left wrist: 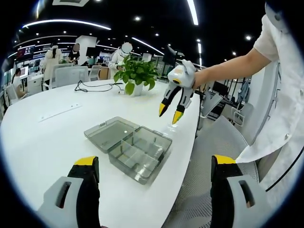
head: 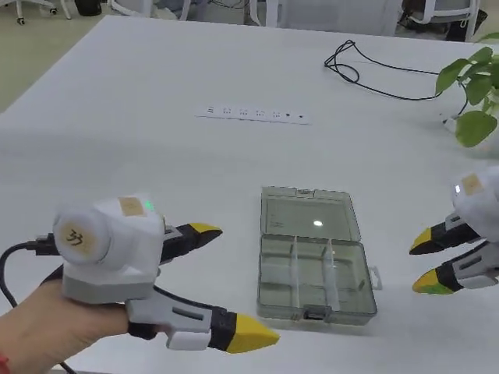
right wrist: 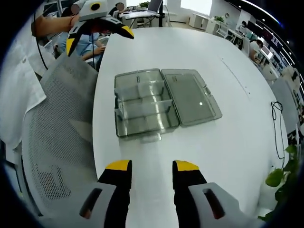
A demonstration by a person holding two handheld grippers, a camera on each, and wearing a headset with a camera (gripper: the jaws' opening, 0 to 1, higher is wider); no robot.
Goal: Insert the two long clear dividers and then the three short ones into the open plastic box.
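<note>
- Left tongs [head: 238, 284]: spread wide, empty, poised left of the box, likely ready to fetch a short divider.
- Plastic box [head: 273, 274]: near the table's [head: 156, 148] front edge, between both tongs; two long dividers [head: 295, 269] upright inside.
- Right tongs [head: 419, 267]: narrowly parted, empty.
- Lid [head: 312, 214]: flat behind; open table beyond.
</note>
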